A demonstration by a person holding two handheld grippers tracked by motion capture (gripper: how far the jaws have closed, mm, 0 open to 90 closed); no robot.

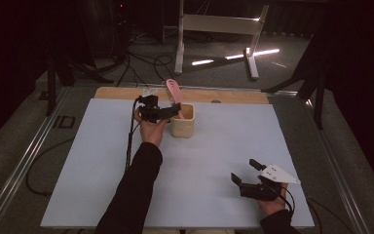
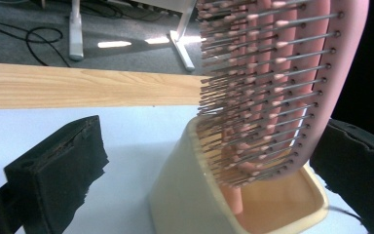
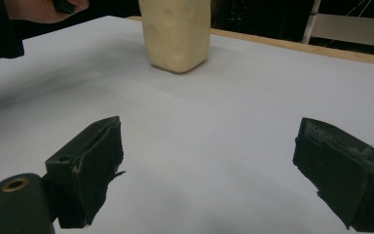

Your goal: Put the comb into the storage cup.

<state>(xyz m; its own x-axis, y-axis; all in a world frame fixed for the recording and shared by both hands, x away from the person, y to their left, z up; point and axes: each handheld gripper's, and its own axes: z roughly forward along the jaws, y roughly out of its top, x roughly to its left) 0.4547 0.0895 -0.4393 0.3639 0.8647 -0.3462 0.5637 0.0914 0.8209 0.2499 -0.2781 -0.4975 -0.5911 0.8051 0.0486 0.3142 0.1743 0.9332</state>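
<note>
Looking down from the high view, my left gripper (image 1: 168, 113) sits left of the cup (image 1: 182, 121) at upper centre, the hairbrush (image 1: 174, 92) standing inside: done, I judge. Left gripper view: jaws apart, clear of the brush. Right gripper view: jaws wide, empty.

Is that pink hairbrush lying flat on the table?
No, the pink hairbrush stands handle-down inside the cream cup, leaning on its rim.

Black sleeves (image 1: 136, 190), black foam-padded jaws, trailing cables.
</note>
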